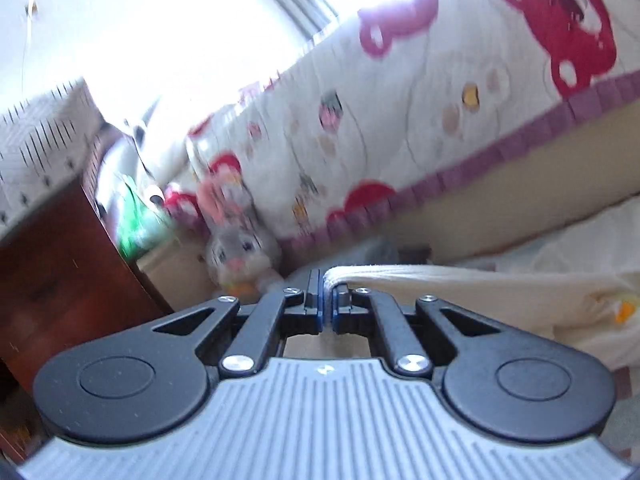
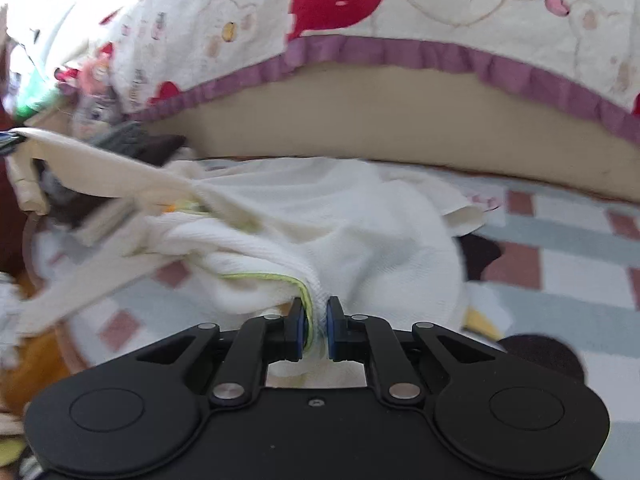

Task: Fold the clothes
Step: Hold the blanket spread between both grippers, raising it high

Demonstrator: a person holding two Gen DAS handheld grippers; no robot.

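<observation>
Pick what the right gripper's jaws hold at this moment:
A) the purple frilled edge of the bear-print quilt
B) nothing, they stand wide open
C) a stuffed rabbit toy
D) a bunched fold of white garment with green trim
D: the right gripper has its jaws pinched on bunched fabric of the white garment, its green trim running into the jaws.

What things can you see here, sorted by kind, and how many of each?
Grippers: 2, the left gripper and the right gripper
Cream garment, held by both: 1
Bear-print quilt: 1
Checked bedsheet: 1
Plush rabbit toy: 1
Total: 6
</observation>
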